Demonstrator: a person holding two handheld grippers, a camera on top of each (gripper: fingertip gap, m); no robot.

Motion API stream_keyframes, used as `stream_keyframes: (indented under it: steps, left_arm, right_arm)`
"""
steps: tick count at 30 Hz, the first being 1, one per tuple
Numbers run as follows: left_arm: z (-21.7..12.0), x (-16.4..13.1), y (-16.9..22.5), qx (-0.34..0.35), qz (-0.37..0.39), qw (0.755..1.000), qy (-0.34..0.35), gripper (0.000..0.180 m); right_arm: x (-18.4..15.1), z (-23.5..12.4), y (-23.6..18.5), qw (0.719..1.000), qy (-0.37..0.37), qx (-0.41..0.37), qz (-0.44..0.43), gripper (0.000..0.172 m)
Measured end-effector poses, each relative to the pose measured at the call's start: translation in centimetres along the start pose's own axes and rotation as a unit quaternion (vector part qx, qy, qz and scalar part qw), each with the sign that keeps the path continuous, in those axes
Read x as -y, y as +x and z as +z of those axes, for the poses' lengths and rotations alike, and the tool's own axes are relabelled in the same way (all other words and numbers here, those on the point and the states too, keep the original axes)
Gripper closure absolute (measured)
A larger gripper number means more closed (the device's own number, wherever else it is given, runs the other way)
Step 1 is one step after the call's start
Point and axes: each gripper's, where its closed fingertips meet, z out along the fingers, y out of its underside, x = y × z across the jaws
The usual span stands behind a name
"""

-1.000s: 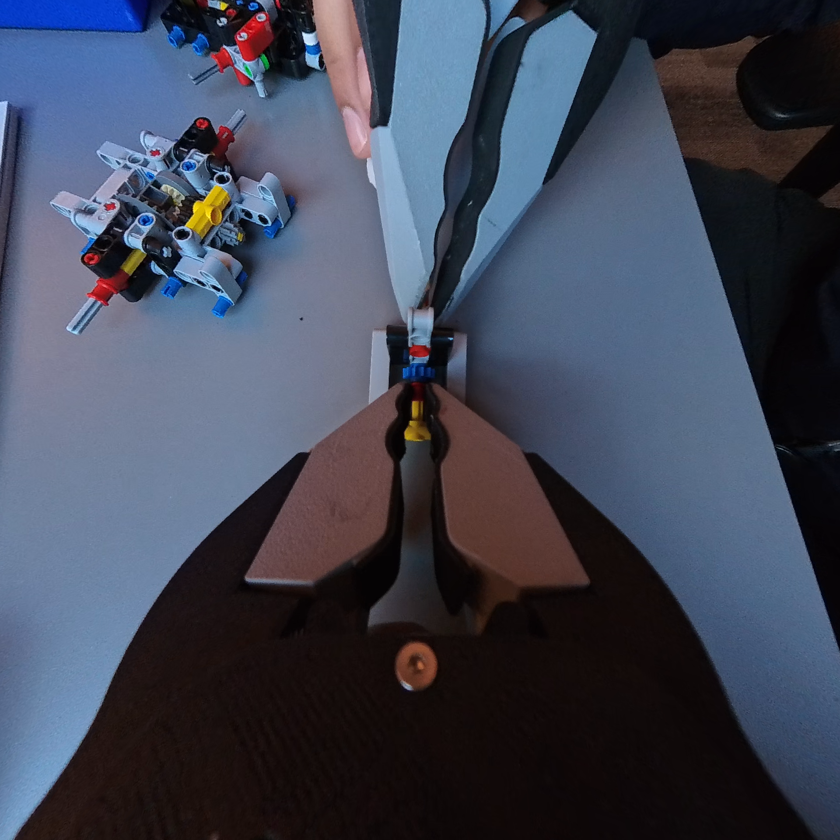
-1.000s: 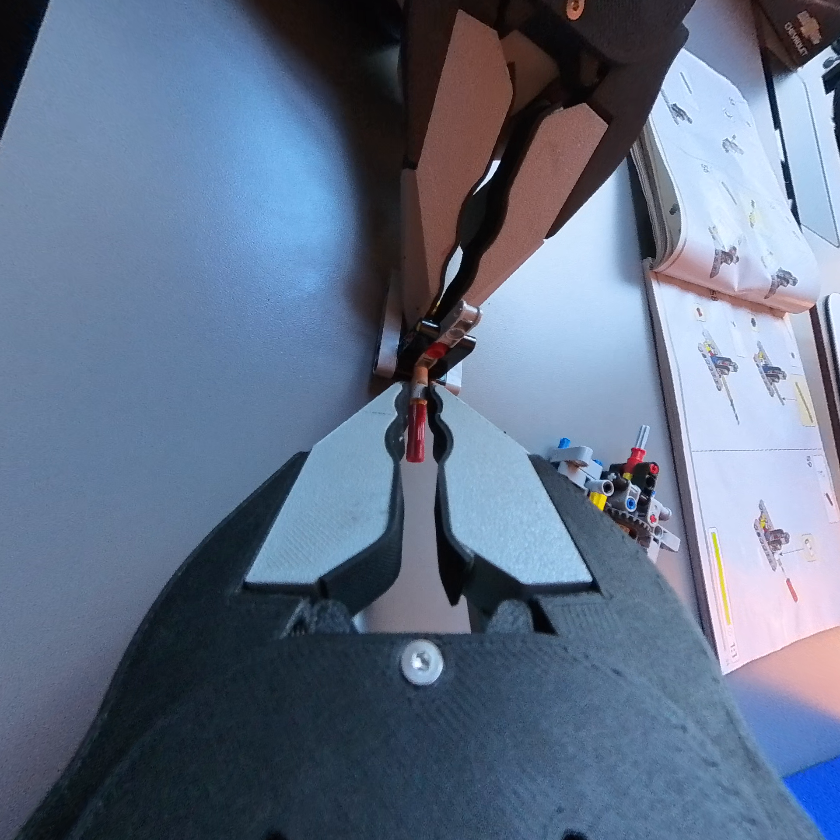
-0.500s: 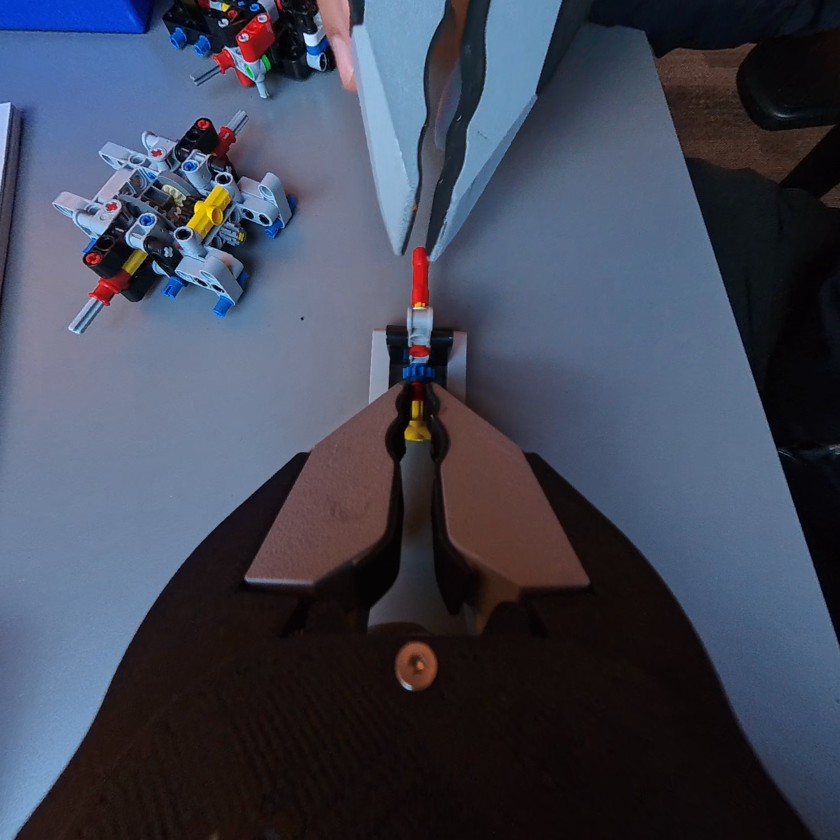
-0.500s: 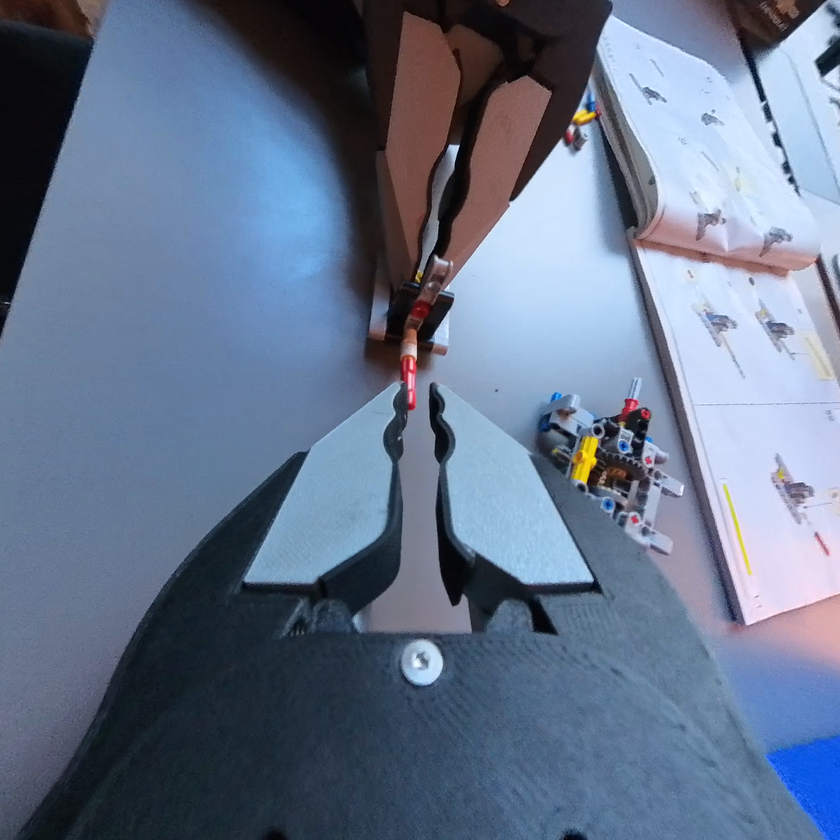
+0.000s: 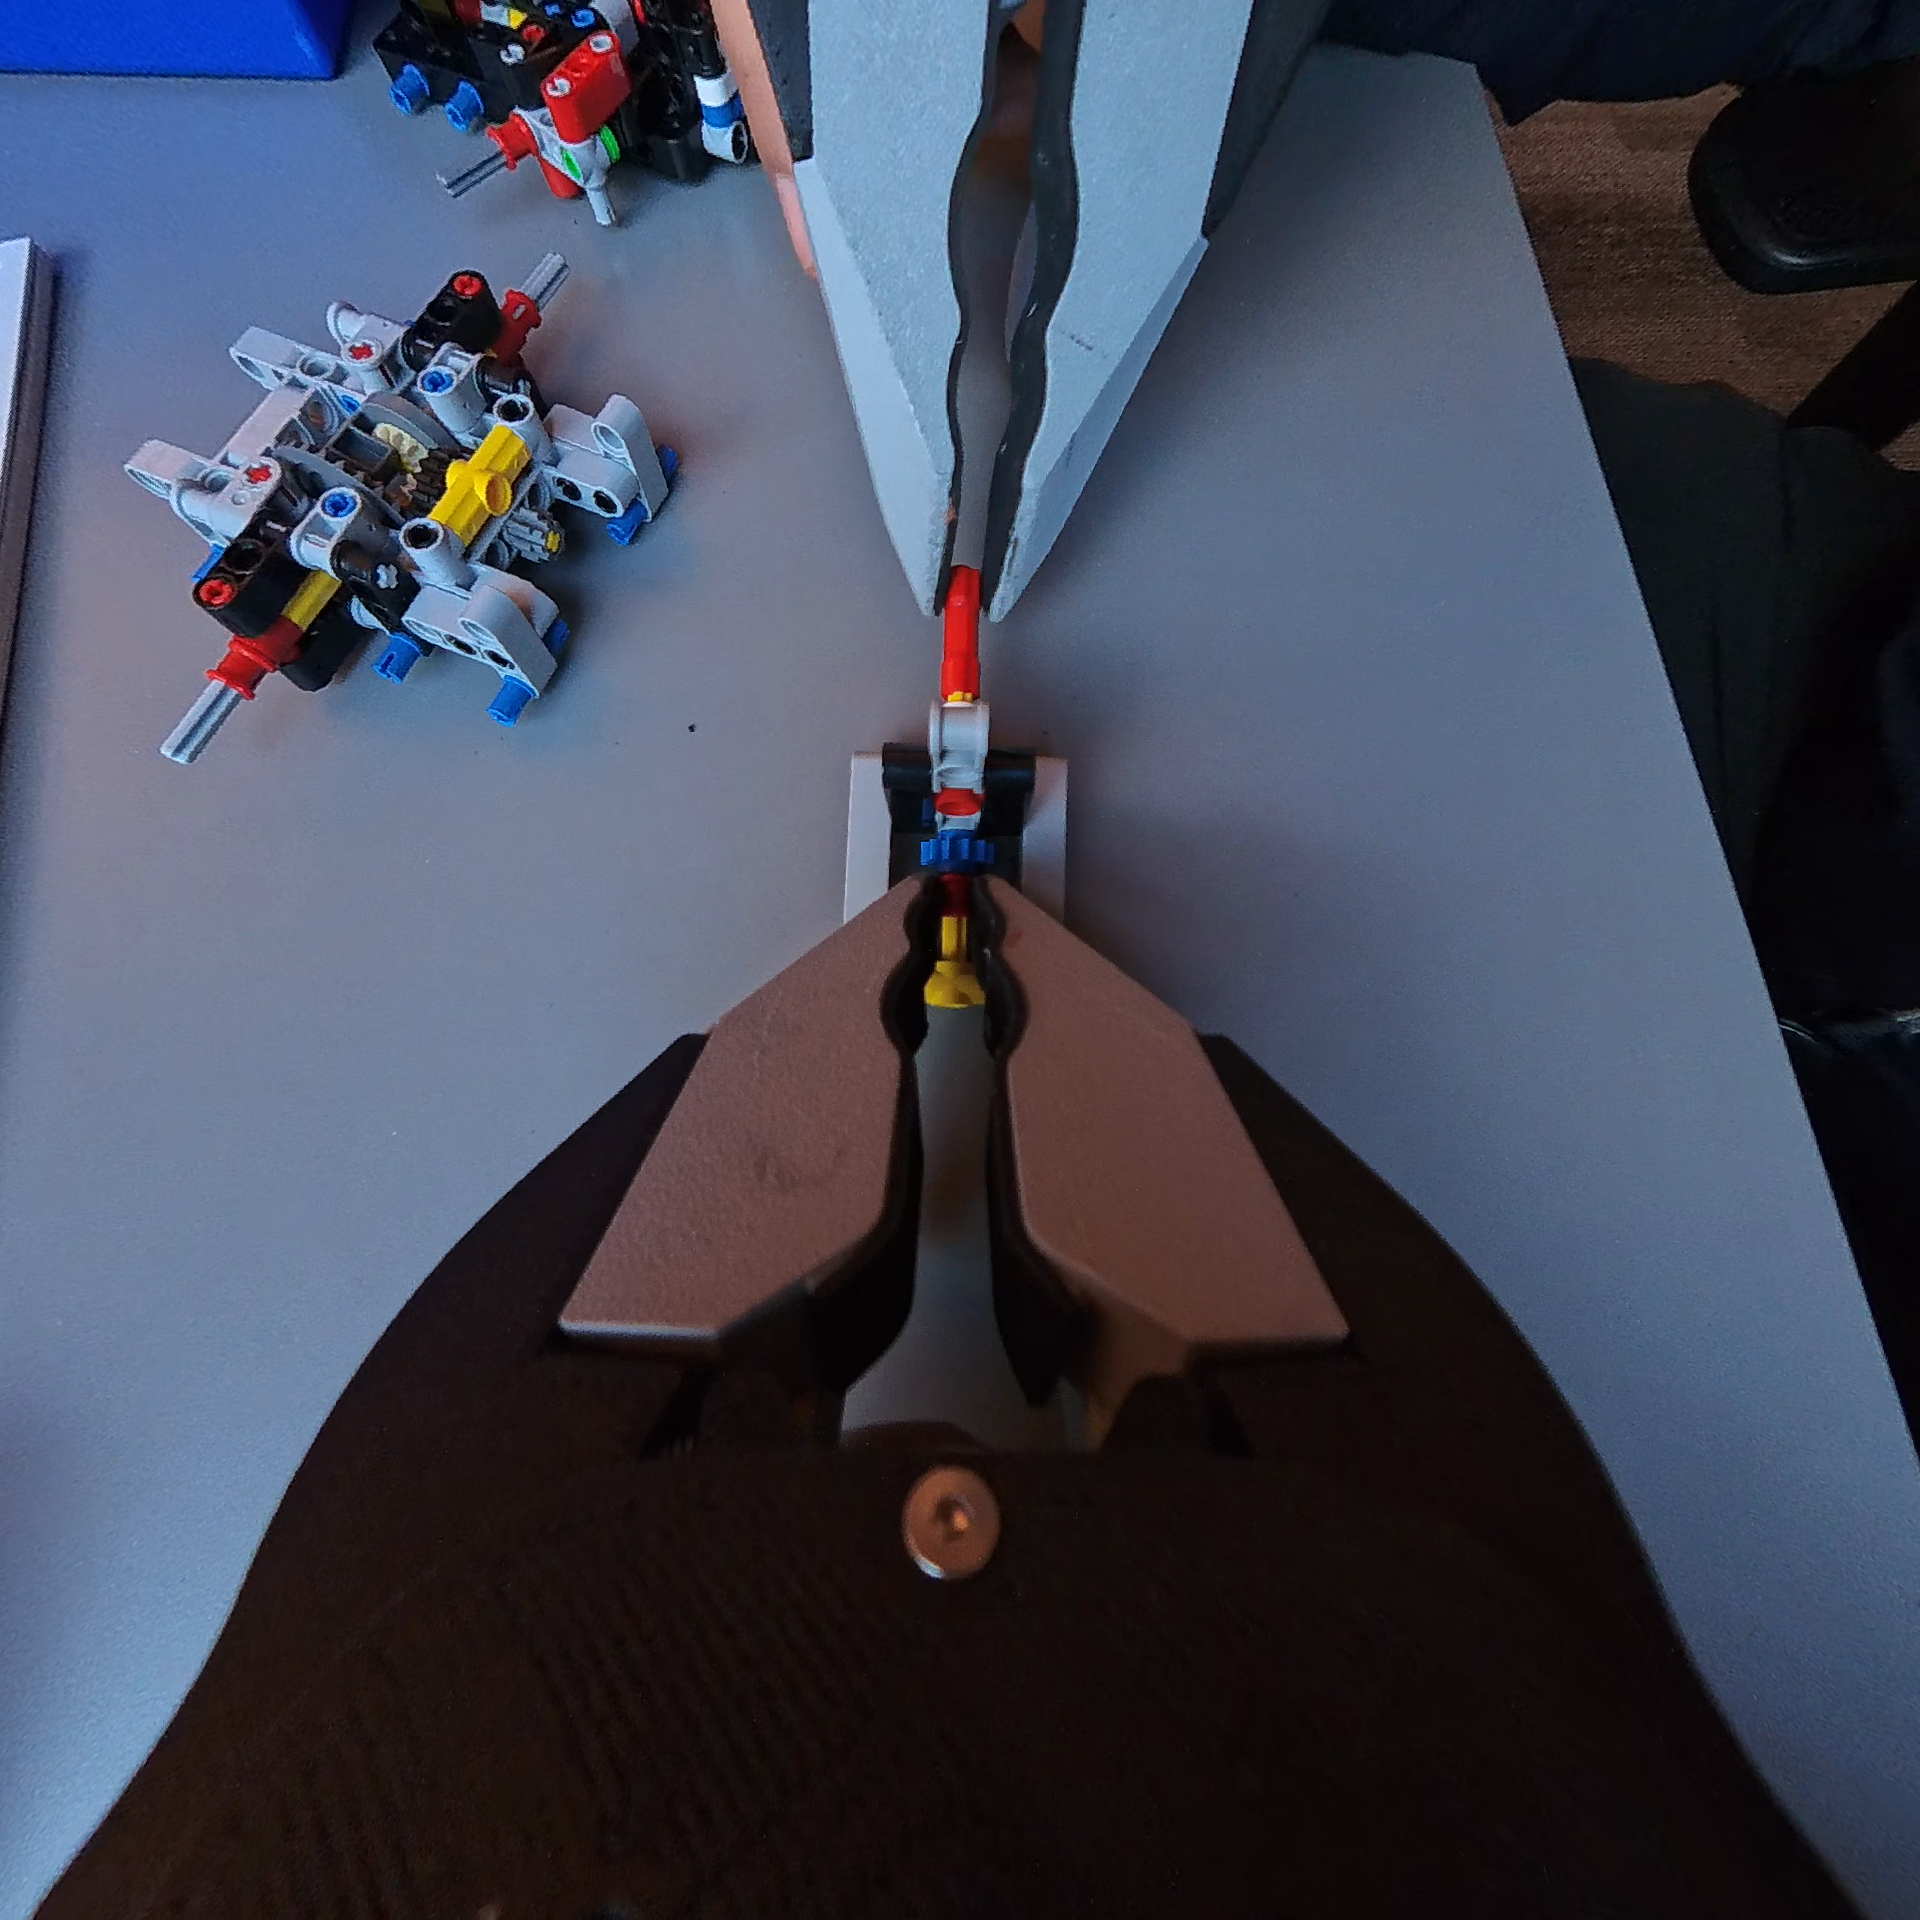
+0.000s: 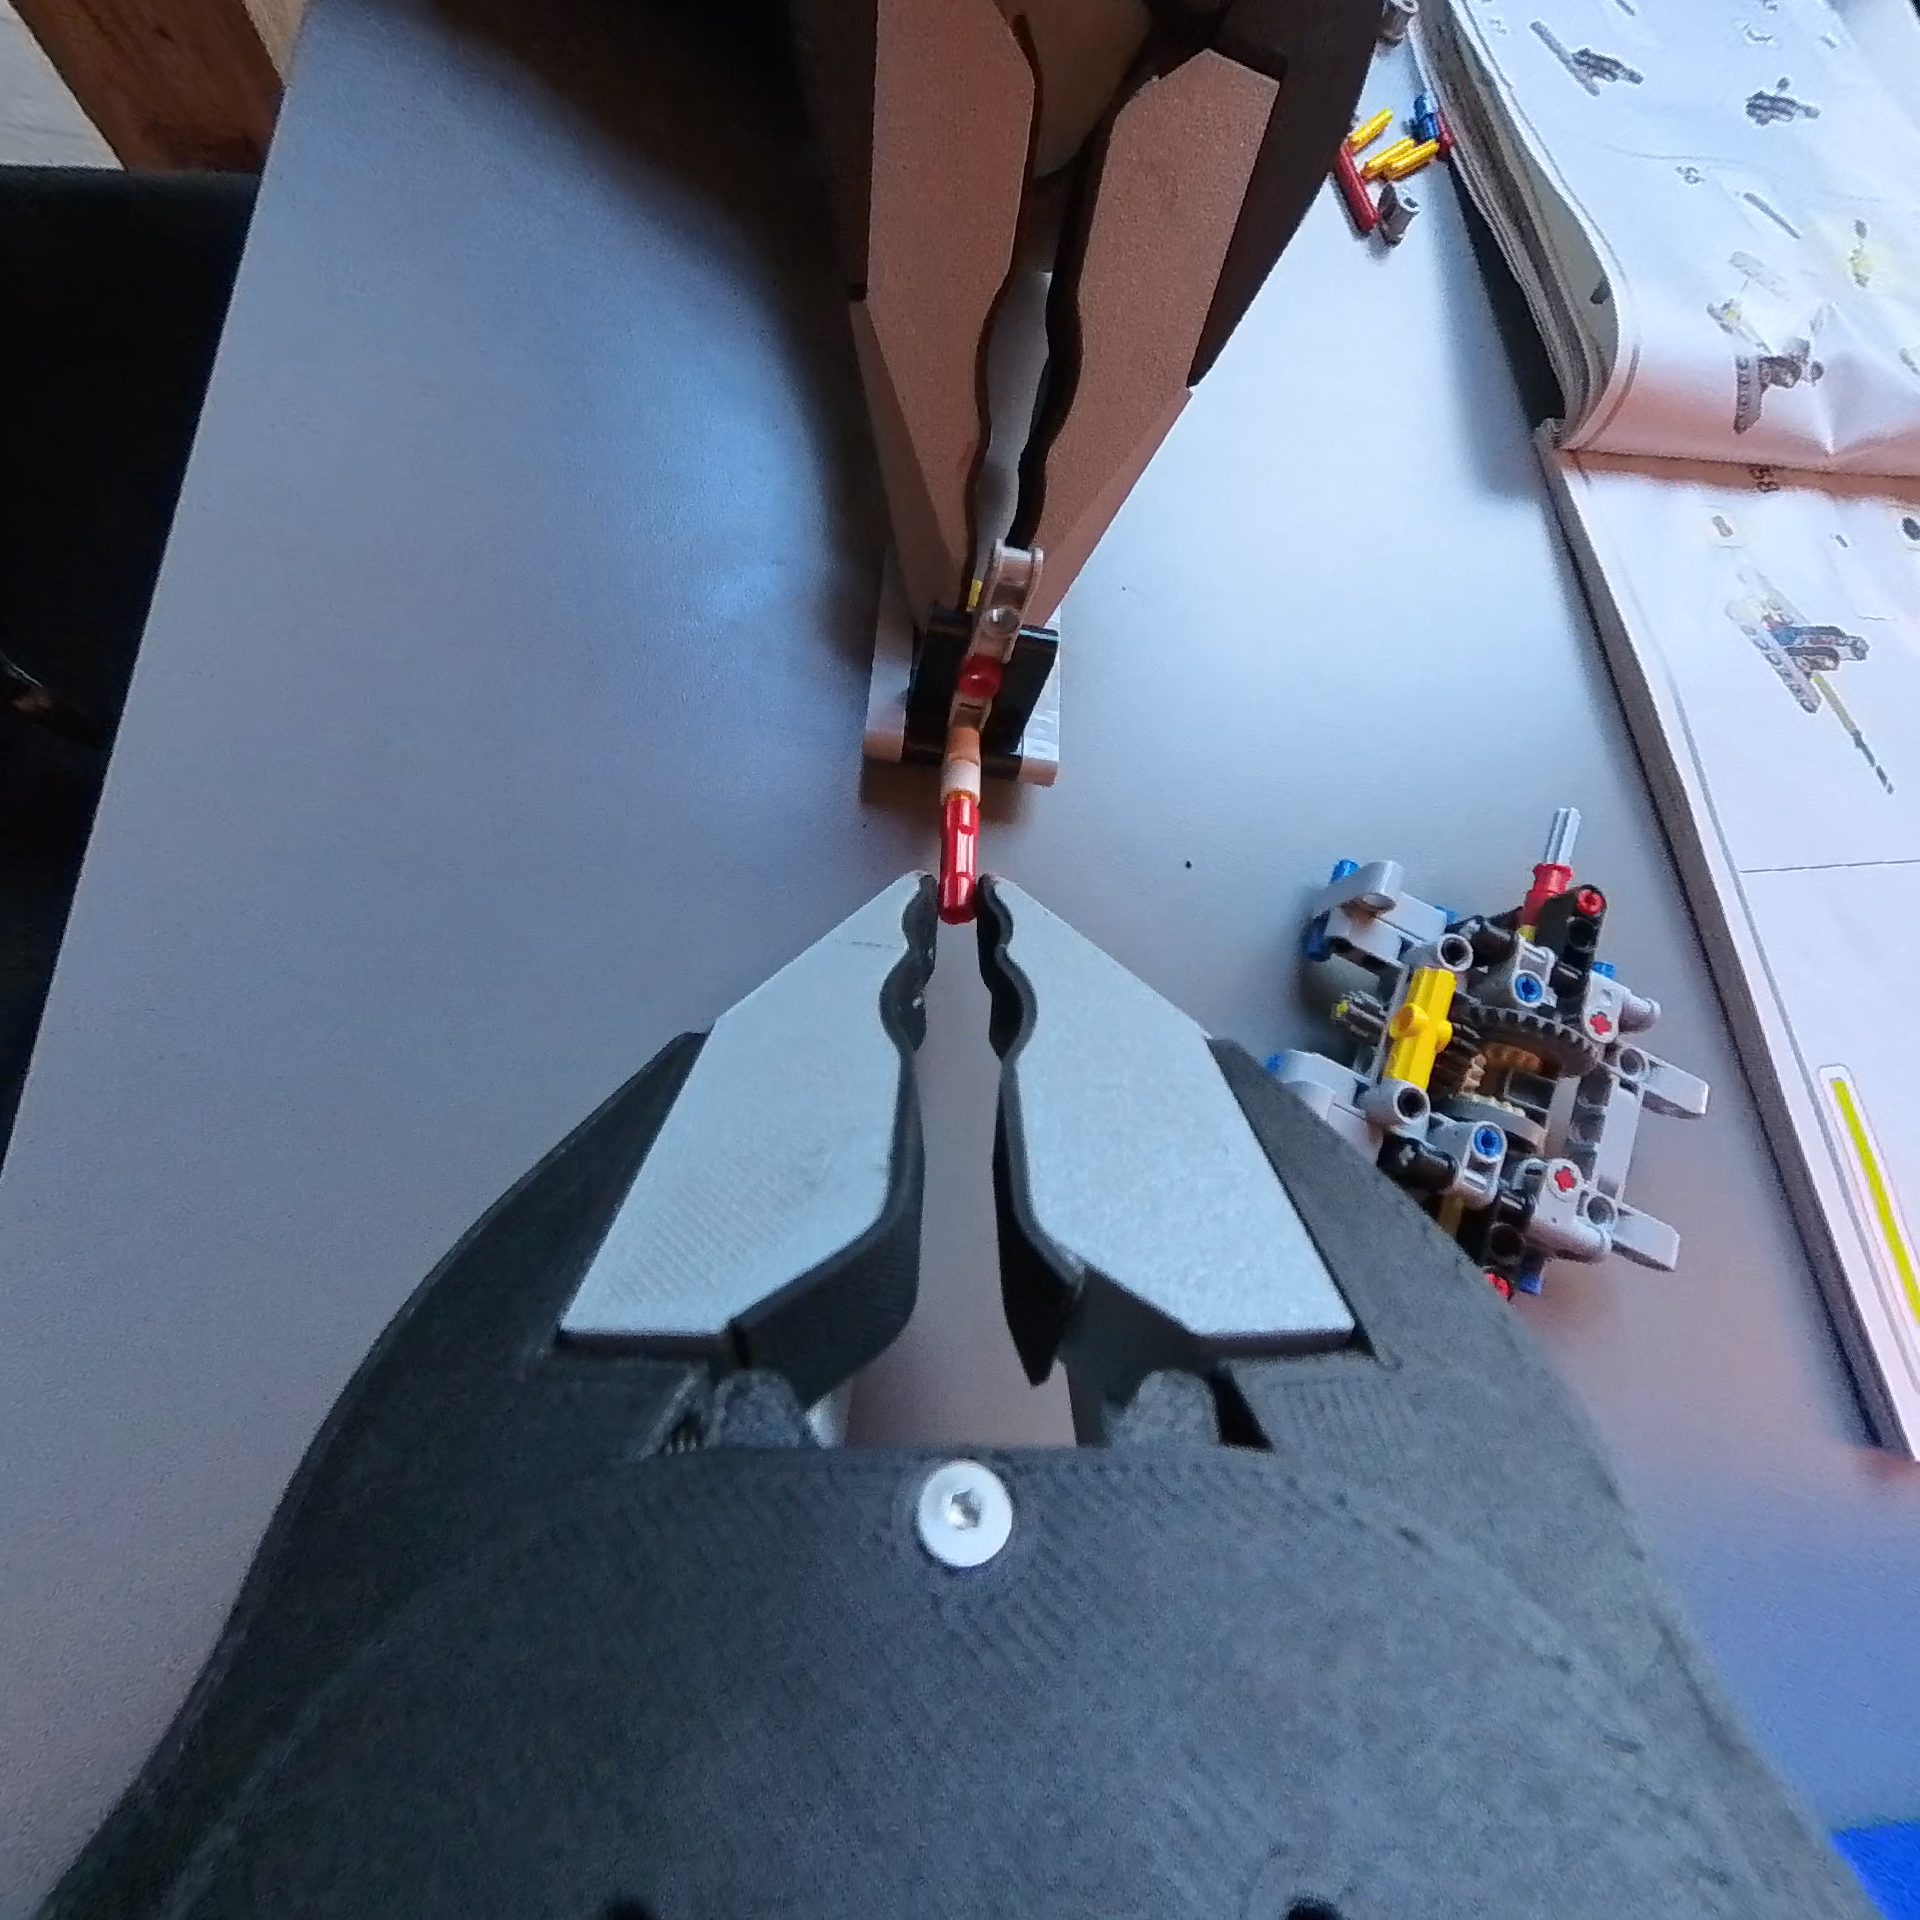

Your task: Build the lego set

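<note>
While the left claw clamps the yellow end of the small brick assembly and the right claw pinches only the red axle tip ahead of it, that shallow hold could slip; a skewed pull could twist the assembly off the tabletop.
</note>
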Motion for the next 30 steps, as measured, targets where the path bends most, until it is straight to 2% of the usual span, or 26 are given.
stream_keyframes:
  steps: [12, 30]
  left_arm:
    - [0.0, 0.0, 0.0, 0.013, 0.003, 1.000, -0.001, 0.178]
    - [-0.3, -0.2, 0.0, 0.013, 0.001, 1.000, -0.004, 0.178]
  right_arm:
    - [-0.3, 0.2, -0.1, 1.000, -0.030, 0.002, -0.002, 0.168]
    - [-0.2, 0.8, 0.2, 1.000, -0.022, 0.009, 0.016, 0.168]
